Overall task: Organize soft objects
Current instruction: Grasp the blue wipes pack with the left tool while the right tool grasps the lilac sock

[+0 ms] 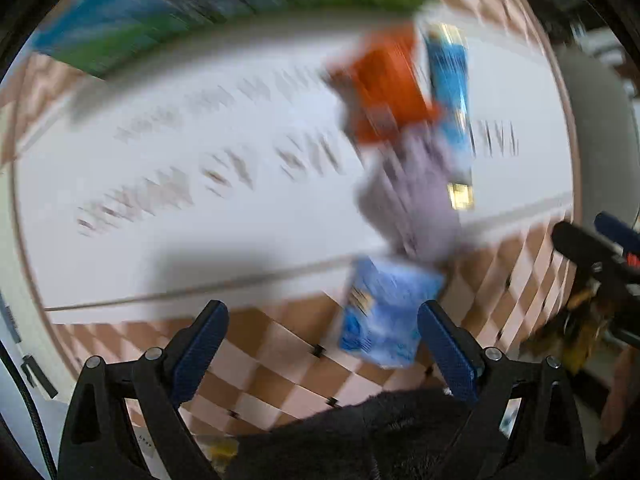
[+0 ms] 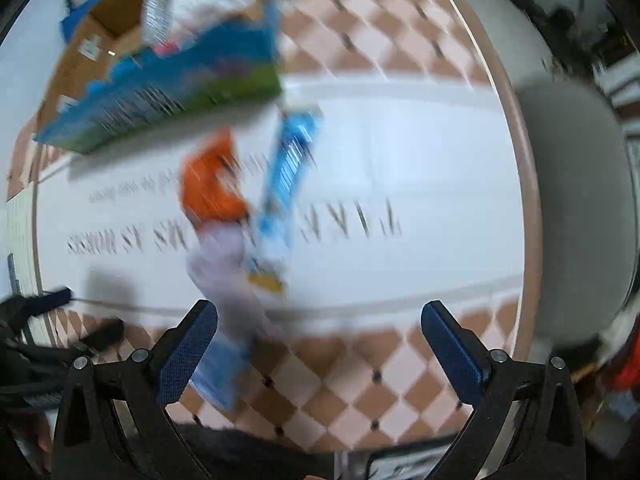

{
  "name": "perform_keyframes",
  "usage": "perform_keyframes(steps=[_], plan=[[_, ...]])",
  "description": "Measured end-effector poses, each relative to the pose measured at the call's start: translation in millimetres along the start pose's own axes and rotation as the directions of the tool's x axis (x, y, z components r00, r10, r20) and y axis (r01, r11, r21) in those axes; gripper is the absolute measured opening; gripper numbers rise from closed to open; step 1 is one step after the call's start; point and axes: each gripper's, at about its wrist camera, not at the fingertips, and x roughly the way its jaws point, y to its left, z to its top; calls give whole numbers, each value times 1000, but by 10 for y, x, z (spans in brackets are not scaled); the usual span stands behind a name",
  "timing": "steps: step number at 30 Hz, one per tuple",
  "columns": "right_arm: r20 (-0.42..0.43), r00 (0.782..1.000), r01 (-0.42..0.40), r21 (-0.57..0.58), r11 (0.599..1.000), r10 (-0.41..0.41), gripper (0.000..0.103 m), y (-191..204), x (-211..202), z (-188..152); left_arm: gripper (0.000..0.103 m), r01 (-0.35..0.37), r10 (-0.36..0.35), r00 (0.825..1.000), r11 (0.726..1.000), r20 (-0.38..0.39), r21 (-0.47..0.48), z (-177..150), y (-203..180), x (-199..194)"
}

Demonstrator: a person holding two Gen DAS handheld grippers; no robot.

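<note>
Both views are motion-blurred. A row of soft packs lies on the white mat point(image 1: 200, 220): an orange pack point(image 1: 384, 84), a long blue pack point(image 1: 450, 104), a pale lilac pack point(image 1: 412, 196) and a light blue pack point(image 1: 384, 312) on the checked cloth. My left gripper point(image 1: 322, 344) is open and empty, just short of the light blue pack. My right gripper point(image 2: 318, 344) is open and empty; the orange pack point(image 2: 208, 188), long blue pack point(image 2: 284, 188), lilac pack point(image 2: 228, 276) and light blue pack point(image 2: 224, 372) lie ahead and left of it.
An open blue-and-green cardboard box point(image 2: 168, 92) with a bottle and white items stands at the far left of the round table point(image 2: 524, 200). A grey chair point(image 2: 576, 200) is beyond the table's right edge. A dark cloth point(image 1: 360, 432) lies under my left gripper.
</note>
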Motion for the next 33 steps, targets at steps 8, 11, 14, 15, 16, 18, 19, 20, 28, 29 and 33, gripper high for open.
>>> perform_keyframes(steps=[8,11,14,15,16,18,19,20,28,29,33], plan=[[-11,1000,-25,83,996,26,103,-381,166,-443,96,-45,60,993,989,-105,141,-96,-569,725],[12,1000,-16,73,997,15,103,-381,123,-451,74,-114,128,987,984,-94,140,-75,-552,818],[31,999,-6,34,999,5,103,-267,85,-357,60,-130,138,988,985,-67,113,-50,-440,717],[34,999,-6,20,1000,5,103,-221,80,-326,60,-145,151,987,985,-55,97,-40,-356,670],[36,999,-7,5,1000,7,103,-165,81,-295,60,-160,164,985,984,-45,77,-31,-254,633],[38,999,-15,-20,1000,16,103,-48,101,-236,60,-175,176,983,984,-45,26,-16,-7,585],[36,999,-20,-37,999,21,103,32,125,-201,60,-177,176,983,984,-51,-3,-9,124,572],[35,999,-22,-48,999,23,103,101,149,-174,60,-177,175,983,984,-58,-36,-2,266,559],[-24,1000,-11,-142,990,7,98,695,553,24,62,-125,113,991,968,-64,-216,68,1021,452],[-35,999,-5,-148,989,0,97,746,607,34,62,-114,102,993,968,-66,-224,67,1078,446],[-89,996,12,-142,990,-25,91,874,812,79,62,-76,60,996,967,-72,-245,38,1213,490]])
